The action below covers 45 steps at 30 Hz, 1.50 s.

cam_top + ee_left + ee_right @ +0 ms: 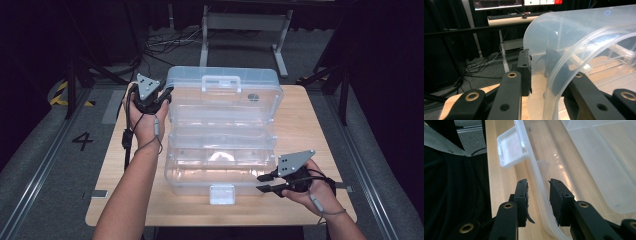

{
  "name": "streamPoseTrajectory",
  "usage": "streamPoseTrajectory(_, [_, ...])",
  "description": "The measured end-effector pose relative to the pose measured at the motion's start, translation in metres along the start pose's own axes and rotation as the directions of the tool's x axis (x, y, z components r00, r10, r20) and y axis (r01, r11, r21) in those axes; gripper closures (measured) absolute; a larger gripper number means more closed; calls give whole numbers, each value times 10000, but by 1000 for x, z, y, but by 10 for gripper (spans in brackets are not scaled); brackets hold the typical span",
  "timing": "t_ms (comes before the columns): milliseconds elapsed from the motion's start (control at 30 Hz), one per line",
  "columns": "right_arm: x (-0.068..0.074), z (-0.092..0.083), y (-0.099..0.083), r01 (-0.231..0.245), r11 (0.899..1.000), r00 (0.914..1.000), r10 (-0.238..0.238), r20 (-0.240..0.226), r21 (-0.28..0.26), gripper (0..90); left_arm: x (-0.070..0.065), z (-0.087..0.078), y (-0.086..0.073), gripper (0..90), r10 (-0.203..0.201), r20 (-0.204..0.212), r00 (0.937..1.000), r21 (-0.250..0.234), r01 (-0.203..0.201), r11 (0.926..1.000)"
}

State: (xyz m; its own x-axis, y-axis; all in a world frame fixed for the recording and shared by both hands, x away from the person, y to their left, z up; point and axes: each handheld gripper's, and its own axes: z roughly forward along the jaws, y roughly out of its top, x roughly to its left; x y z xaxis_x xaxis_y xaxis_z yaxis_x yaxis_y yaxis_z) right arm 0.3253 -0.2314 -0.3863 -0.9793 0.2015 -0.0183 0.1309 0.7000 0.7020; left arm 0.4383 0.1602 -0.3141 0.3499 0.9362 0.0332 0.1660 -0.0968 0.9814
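- Clear plastic toolbox [222,145] sits open at centre of wooden table [305,125], lid [222,85] tipped up at far side, white latch [222,194] on near front edge.
- Left gripper [162,97] at far left corner of lid; in left gripper view its jaws straddle the lid's curved edge [559,72], one jaw outside, one inside behind the plastic. Gap shows on outer side; cannot tell whether pads press.
- Right gripper [264,182] at box's near right corner, pointing left. In right gripper view the front wall rim [536,185] runs between its jaws, which stand apart with gaps both sides, not clamped.
- Latch [511,148] lies ahead of right jaws.
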Motion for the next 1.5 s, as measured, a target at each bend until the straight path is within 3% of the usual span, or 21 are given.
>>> streamPoseTrajectory(433, [-5, 16, -4, -111, 9996, 9999, 112, -25, 258, 795, -1, 1, 0, 744, -92, -47, 9999, 39, 92, 10000])
streamPoseTrajectory(700, [-6, 16, -3, -126, 9994, 9998, 130, -121, 337, 803, 0, 7, 2, 749, -277, -106, 9996, 37, 278, 9996])
streamPoseTrajectory(1000, [-6, 16, -5, -77, 9997, 9999, 80, -112, 251, 802, 0, 11, 8, 748, 40, -229, 9997, -311, -47, 9995])
streamPoseTrajectory(1100, [-7, 16, -5, -74, 9997, 9999, 77, -123, 218, 803, 3, 17, 8, 824, 747, -361, 9966, 66, -745, 9972])
streamPoseTrajectory(1267, [-7, 16, -5, -99, 9998, 9998, 102, -151, 193, 803, 6, 25, 13, 847, 1165, -381, 9925, 544, -1144, 9919])
streamPoseTrajectory(1500, [-9, 17, -5, -118, 9998, 9995, 122, -275, 179, 805, 10, 34, 7, 847, 1117, -358, 9931, 346, -1104, 9933])
